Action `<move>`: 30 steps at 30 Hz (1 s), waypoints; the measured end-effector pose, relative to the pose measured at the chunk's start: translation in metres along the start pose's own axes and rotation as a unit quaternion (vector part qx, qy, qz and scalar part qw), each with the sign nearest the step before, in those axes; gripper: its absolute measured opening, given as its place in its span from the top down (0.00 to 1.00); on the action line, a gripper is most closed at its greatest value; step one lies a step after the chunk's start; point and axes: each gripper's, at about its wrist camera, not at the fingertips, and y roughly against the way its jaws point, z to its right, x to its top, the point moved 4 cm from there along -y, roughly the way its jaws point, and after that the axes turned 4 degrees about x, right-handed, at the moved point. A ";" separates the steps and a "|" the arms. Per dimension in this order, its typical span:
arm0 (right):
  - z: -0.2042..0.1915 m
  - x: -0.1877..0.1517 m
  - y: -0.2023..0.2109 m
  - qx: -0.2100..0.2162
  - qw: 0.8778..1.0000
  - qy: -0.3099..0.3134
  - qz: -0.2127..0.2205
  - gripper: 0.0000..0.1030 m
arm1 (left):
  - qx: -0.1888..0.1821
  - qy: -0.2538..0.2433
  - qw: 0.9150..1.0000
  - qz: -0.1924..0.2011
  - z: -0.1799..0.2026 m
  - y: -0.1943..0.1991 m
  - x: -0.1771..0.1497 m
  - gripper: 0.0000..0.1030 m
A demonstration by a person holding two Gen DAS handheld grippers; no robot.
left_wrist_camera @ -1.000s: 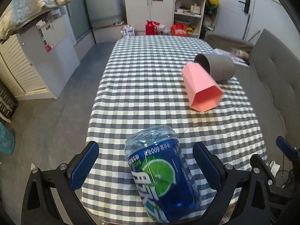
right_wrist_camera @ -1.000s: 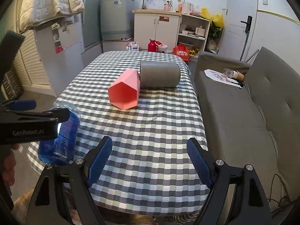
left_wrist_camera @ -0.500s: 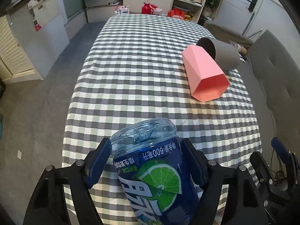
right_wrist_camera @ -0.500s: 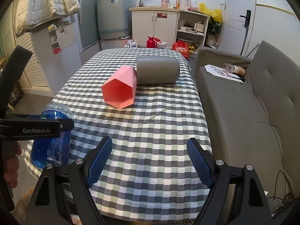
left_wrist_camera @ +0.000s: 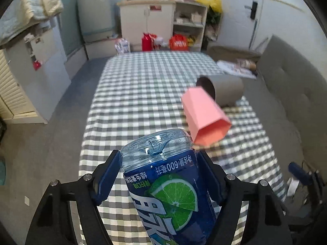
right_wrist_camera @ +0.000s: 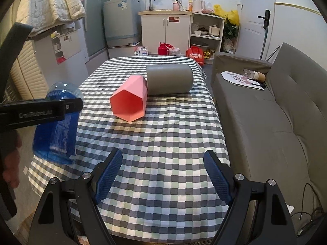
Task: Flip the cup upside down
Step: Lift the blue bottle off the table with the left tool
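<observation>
A worktop (right_wrist_camera: 163, 134) covered in a grey, white and pale green checked cloth filled the middle of both views, with a grey sofa (right_wrist_camera: 276, 110) running along its right side. The left claw (left_wrist_camera: 158, 175) was closed on a clear blue cup (left_wrist_camera: 169, 185) cut from a drinks bottle, its label showing a green lime slice and white lettering. Both blue-padded fingers (left_wrist_camera: 106, 177) pressed against the cup's sides. The cup was held up off the cloth near the worktop's near left corner, tilted, with its moulded base pointing away from the camera and upward; its other end ran out of the left wrist view. In the right wrist view the same cup (right_wrist_camera: 57, 122) appeared at the left edge, gripped behind a black arm of the left claw (right_wrist_camera: 40, 111), with part of a hand (right_wrist_camera: 10, 159) visible below. The right claw (right_wrist_camera: 163, 173) hung over the near end of the worktop with its fingers spread wide apart, holding nothing. Farther along the cloth a pink hexagonal cup (right_wrist_camera: 129, 100) lay on its side, its open mouth facing the right wrist camera. A larger grey cylindrical cup (right_wrist_camera: 169, 78) lay on its side just behind it, touching it.
</observation>
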 end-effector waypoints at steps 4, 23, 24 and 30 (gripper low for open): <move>0.002 0.000 -0.003 0.002 1.000 -0.005 -0.005 0.21 | -0.004 -0.002 0.998 -0.061 0.001 -0.022 -0.014 0.25; 0.002 0.000 -0.004 0.003 1.000 -0.006 -0.002 0.21 | -0.035 0.109 0.973 -0.200 -0.030 -0.044 -0.006 0.18; 0.002 0.000 -0.004 0.002 1.000 -0.006 -0.002 0.21 | -0.041 0.111 0.972 -0.203 -0.029 -0.042 -0.007 0.18; 0.002 0.000 -0.004 0.002 1.000 -0.005 -0.001 0.21 | -0.068 0.102 0.972 -0.199 -0.022 -0.041 0.000 0.28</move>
